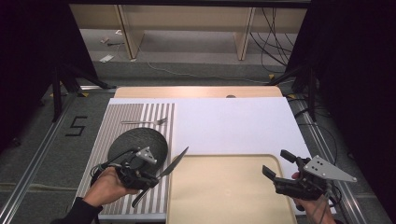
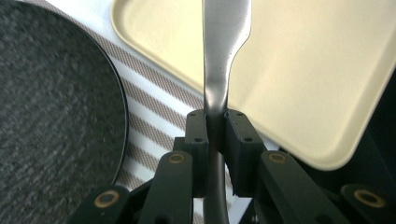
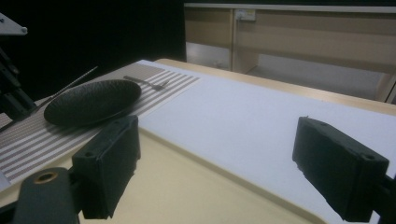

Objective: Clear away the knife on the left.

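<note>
A grey floor with cables and pale wooden furniture legs lies behind the worktop (image 1: 233,121), which is covered by a white sheet. The landmark here is the cream tray (image 1: 224,186), lying at the near edge of the worktop, in the middle.

To the left of the tray lies a striped placemat (image 1: 140,116), touching or almost touching the tray's left edge. On the placemat, to the left of the tray and a little farther back, sits a round black plate (image 1: 140,140). Behind the plate, farther from the tray, a fork (image 1: 144,122) lies across the stripes.

The left claw (image 1: 152,177) is over the placemat, just beside the tray's left edge and touching or overlapping the near rim of the plate in the high view. Its jaws are pressed on the handle of a metal knife (image 2: 224,51); the blade points up and over the tray's left corner.

The right claw (image 1: 275,165) is held over the right edge of the tray, with its jaws spread wide and nothing between them.
</note>
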### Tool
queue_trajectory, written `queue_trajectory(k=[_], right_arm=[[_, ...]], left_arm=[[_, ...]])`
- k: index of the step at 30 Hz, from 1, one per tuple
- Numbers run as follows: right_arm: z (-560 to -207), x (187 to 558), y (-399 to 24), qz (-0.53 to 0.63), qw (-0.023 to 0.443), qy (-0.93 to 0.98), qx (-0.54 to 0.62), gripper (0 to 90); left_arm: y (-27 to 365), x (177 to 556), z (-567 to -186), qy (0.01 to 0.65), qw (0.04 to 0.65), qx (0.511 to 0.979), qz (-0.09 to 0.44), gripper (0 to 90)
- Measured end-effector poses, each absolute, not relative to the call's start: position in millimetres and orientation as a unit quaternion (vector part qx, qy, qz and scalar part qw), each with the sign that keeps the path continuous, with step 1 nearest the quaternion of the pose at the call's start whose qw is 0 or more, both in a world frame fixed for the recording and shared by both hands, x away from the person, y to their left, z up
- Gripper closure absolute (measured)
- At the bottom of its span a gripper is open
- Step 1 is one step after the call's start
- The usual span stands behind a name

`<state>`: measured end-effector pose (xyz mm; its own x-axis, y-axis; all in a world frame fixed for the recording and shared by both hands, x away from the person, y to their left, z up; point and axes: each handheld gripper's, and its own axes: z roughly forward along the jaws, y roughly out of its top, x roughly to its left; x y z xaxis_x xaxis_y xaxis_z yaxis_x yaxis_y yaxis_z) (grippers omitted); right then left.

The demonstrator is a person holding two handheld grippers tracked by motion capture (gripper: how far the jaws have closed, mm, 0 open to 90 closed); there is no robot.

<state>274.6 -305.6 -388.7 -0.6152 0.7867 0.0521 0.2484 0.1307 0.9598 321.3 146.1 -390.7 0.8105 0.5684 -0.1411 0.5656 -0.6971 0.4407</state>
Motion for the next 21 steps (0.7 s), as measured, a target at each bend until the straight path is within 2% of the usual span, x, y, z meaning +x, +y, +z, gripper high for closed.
queue_trajectory(k=[6,21], right_arm=[[-388.5,274.3,-305.3,0.551,0.245,0.710,0.364,16.0],[-388.5,274.0,-305.0,0.552,0.244,0.711,0.361,16.0]], left_arm=[[128.3,322.8,-388.5,0.308,0.266,0.913,-0.006,80.1],[83.5,329.1,-392.1,0.297,0.259,0.918,-0.043,80.0]])
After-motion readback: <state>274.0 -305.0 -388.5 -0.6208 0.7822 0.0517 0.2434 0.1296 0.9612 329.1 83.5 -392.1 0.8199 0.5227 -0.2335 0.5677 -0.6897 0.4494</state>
